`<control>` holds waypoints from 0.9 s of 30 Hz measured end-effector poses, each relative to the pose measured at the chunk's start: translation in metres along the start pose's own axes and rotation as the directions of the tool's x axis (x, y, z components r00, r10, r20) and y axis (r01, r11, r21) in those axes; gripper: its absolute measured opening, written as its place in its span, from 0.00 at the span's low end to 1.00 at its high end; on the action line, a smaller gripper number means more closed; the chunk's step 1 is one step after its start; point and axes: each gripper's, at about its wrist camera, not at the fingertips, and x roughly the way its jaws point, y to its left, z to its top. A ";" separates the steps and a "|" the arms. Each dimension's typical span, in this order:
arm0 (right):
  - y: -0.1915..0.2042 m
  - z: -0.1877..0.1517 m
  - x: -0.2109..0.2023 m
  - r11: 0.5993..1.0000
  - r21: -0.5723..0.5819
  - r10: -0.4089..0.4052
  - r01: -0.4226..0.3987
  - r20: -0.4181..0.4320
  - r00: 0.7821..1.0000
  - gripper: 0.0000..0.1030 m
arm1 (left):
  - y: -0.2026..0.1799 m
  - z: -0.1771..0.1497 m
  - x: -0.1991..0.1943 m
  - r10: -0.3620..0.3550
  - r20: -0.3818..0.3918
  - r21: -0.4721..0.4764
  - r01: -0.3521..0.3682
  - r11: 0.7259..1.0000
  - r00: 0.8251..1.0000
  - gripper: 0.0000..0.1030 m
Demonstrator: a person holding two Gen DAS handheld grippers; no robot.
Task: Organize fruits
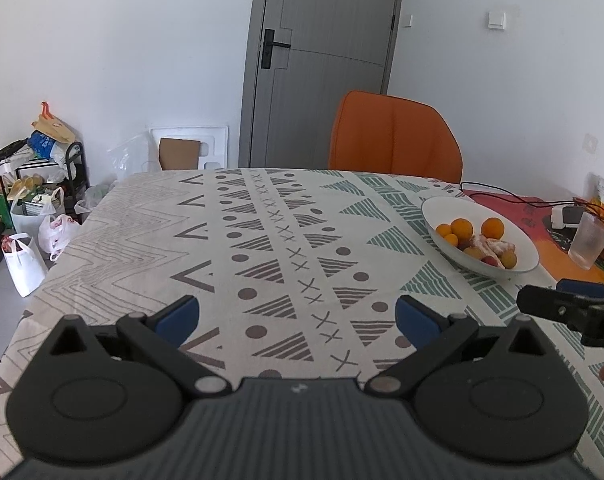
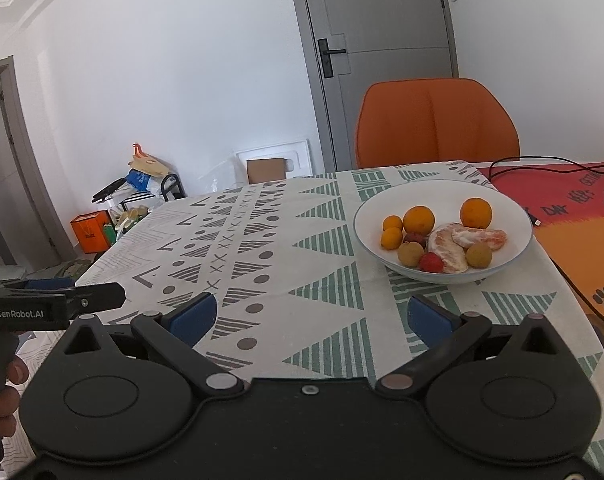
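The fruits (image 2: 442,236) all sit in the white bowl (image 2: 518,248), at one o'clock from your right gripper (image 2: 310,316): oranges, peeled segments, small yellow and red pieces. The bowl rests on the patterned cloth (image 2: 302,240), with the orange chair (image 2: 434,120) behind it at twelve. Your right gripper's fingers are spread wide, holding nothing. Your left gripper (image 1: 297,316) is likewise released and empty above the cloth, bowl at two o'clock.

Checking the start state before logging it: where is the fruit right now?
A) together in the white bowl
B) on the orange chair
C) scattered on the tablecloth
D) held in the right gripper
A: the oranges and peeled segments all lie in the white bowl; both grippers are open and hold nothing.
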 end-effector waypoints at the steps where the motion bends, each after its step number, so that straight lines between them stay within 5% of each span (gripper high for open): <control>1: 0.000 0.000 0.000 1.000 0.000 -0.001 0.001 -0.002 1.000 1.00 | 0.000 0.000 0.000 0.000 0.001 0.001 0.000 1.000 1.000 1.00; 27: 0.000 -0.001 0.001 1.000 -0.002 -0.005 0.005 -0.003 1.000 1.00 | 0.005 -0.003 -0.001 0.000 -0.006 -0.009 -0.001 1.000 1.000 1.00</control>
